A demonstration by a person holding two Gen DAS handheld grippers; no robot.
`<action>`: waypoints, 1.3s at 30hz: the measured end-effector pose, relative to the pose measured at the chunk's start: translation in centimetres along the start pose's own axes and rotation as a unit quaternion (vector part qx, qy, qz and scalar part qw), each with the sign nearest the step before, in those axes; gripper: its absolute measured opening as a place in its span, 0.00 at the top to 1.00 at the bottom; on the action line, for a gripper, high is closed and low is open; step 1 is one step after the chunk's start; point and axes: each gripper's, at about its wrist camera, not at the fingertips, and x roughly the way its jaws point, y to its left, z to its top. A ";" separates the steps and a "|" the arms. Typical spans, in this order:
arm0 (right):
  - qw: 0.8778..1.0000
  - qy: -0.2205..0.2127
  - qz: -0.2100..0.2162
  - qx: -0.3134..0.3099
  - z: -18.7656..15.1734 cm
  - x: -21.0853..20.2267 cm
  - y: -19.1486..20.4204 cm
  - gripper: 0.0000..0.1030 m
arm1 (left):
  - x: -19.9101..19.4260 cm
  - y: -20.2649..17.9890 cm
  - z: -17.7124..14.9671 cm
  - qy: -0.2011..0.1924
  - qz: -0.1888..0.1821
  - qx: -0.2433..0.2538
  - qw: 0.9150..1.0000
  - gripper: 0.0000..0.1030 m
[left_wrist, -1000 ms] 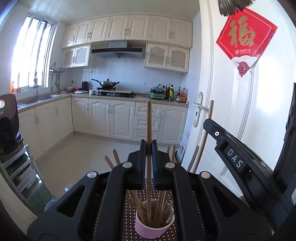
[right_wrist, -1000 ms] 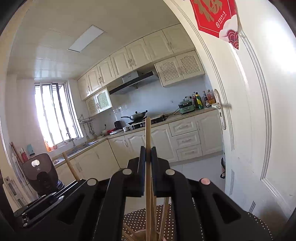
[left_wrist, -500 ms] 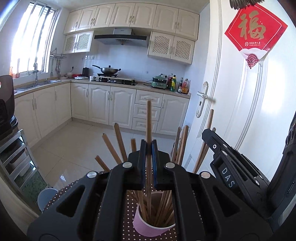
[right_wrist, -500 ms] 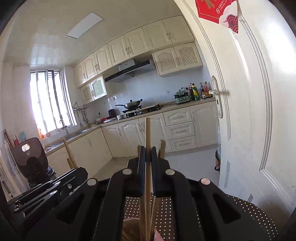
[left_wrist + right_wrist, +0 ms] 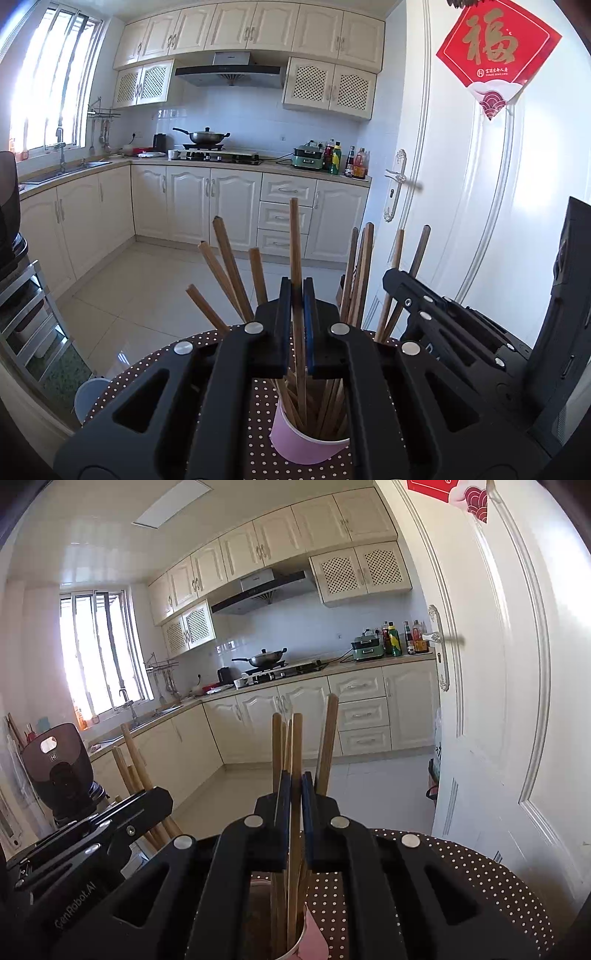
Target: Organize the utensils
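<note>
Both tongs, left (image 5: 297,295) and right (image 5: 296,786), each pinch 1 chopstick (image 5: 295,243) upright in my pink cup (image 5: 295,443) near the worktop's (image 5: 236,413) edge.

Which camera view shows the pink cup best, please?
The left wrist view. There the pink cup shows its rim, its wall and the chopsticks standing inside it. The right wrist view shows only a small part of its rim and wall at the bottom edge, behind the right gripper.

Wooden chopsticks (image 5: 236,273) upright, pink cup (image 5: 295,446)
</note>
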 end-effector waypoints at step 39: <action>0.999 0.029 -0.004 -0.022 -0.2 -8.9 -0.1 0.45 | -6.6 -0.3 -2.3 0.025 0.020 0.025 0.999 0.49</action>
